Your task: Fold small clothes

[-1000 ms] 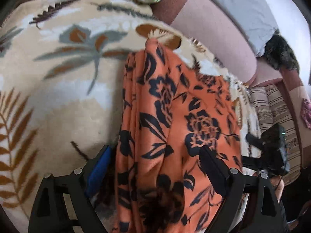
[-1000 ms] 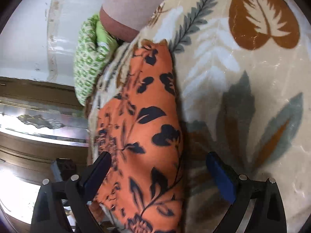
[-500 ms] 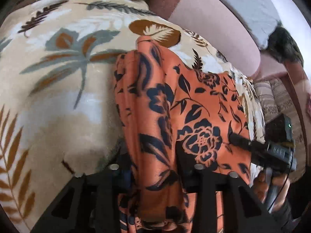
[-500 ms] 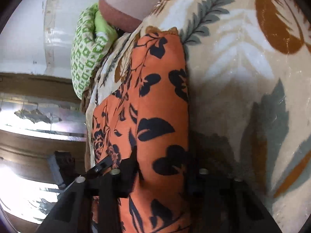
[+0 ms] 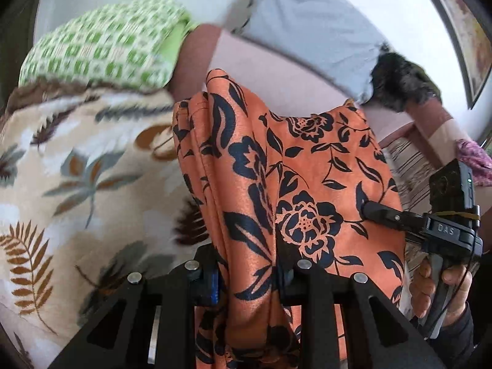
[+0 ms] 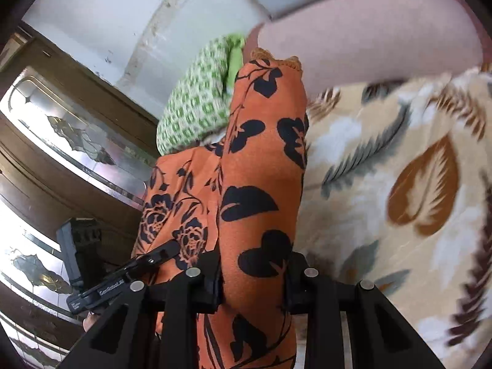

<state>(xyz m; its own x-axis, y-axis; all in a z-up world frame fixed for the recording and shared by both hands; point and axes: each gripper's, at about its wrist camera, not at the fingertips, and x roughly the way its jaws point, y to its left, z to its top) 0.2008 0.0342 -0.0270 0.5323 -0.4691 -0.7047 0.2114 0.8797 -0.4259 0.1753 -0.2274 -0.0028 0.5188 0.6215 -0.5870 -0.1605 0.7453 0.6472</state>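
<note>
Both claws, left claw (image 5: 247,272) and right claw (image 6: 252,279), are clamped on my orange floral garment (image 5: 295,190), hanging lower-center, long axis running up-frame over the leaf-print blanket (image 5: 77,184).

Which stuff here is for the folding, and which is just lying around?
For the folding:
orange flowered cloth
left hand-held gripper, closing on it
right hand-held gripper, closing on it

Just lying about:
green checked pillow
leaf-print blanket
grey cloth

A home bedroom: leaf-print blanket (image 5: 77,169), green pillow (image 5: 101,52) (glass-fronted wooden wardrobe (image 6: 61,153) beside).
</note>
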